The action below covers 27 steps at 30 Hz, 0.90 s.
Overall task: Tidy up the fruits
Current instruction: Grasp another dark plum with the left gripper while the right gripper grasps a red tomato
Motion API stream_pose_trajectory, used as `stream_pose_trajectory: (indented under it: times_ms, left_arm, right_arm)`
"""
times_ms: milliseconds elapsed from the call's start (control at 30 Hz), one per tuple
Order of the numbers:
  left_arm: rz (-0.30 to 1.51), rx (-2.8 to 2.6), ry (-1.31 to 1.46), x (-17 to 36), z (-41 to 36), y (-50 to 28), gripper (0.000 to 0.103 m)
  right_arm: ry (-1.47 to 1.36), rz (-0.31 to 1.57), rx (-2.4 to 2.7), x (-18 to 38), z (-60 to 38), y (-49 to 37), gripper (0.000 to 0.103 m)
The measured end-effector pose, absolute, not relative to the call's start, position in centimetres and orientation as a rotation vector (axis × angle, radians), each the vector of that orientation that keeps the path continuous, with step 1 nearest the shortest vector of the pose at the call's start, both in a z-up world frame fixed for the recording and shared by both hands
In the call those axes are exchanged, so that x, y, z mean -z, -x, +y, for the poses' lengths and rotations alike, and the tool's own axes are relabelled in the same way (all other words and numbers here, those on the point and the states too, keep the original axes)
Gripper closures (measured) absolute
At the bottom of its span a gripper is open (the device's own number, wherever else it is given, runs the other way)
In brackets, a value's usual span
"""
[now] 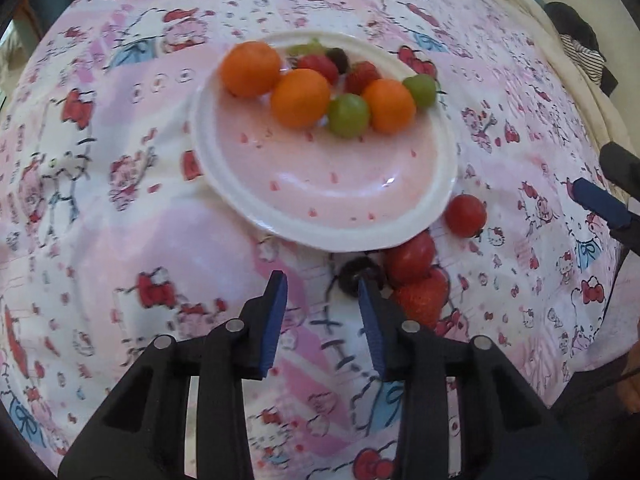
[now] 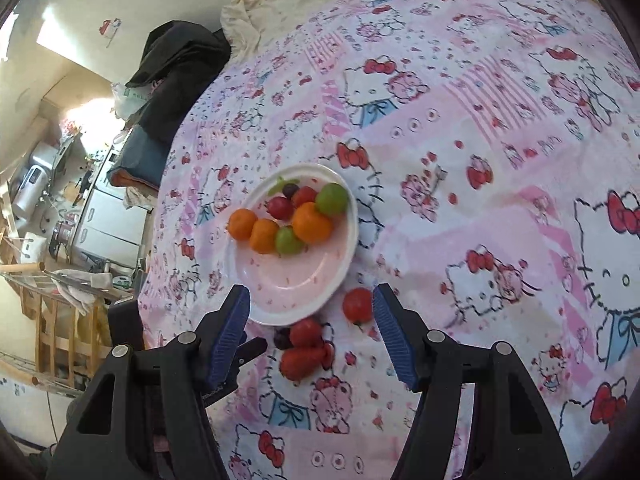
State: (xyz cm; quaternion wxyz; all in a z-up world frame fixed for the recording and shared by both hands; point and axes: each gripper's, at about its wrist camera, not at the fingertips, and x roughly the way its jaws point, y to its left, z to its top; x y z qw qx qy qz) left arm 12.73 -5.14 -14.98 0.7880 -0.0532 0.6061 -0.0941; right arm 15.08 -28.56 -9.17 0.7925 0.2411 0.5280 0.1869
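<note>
My left tool (image 1: 322,290) is open at a middling width and holds nothing; its right blue pad (image 1: 370,320) sits just beside a dark grape (image 1: 352,276) lying on the Hello Kitty sheet (image 1: 120,200). My right tool (image 2: 312,300) is spread wide and also empty, hovering above the near rim of the pink plate (image 2: 296,280).

The plate carries three oranges, two green grapes, strawberries and a dark grape, all crowded at its far side; the near half is bare. Off the plate, by its near edge, lie a cherry tomato (image 2: 357,305), another red tomato (image 2: 306,332), the dark grape (image 2: 282,338) and a strawberry (image 2: 302,362), the last three touching in a cluster.

The sheet spreads open to the right of the plate. On the left, the bed's edge drops toward cluttered furniture.
</note>
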Motion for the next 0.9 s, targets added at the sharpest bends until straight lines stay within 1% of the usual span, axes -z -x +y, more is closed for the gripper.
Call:
stream_pose_trajectory:
  times_ms: [233,267,367,433,567,667,800,900]
  left_arm:
    - [1.316,0.220,0.095,16.1,-7.0,-13.4,0.070]
    - [1.323,0.221,0.097,16.3,-7.2,-13.7,0.072]
    - [1.342,0.218,0.132,16.8,-6.9,-14.1,0.072]
    - [1.360,0.232,0.162,17.1,-6.8,-14.3,0.081]
    - [1.367,0.244,0.164,17.3,-6.9,-14.4,0.082]
    - [1.362,0.247,0.157,16.8,-7.1,-14.2,0.082]
    - [1.328,0.228,0.174,15.0,-5.8,-13.3,0.082]
    - [1.304,0.211,0.182,13.4,-4.6,-12.7,0.082]
  right_arm:
    - [-0.514,1.142,-0.384,9.6,-29.4,-15.0,0.036]
    - [-0.515,1.143,-0.382,9.6,-29.5,-15.0,0.036]
    - [-0.525,1.147,-0.379,9.8,-29.8,-15.2,0.036]
    - [-0.527,1.150,-0.377,9.9,-29.8,-15.3,0.036]
    - [-0.511,1.158,-0.379,10.1,-29.3,-15.6,0.036]
    - [-0.487,1.177,-0.374,10.6,-28.9,-15.7,0.036]
    - [-0.475,1.228,-0.350,11.7,-28.7,-15.9,0.036]
    - [-0.462,1.284,-0.375,13.0,-27.8,-16.2,0.041]
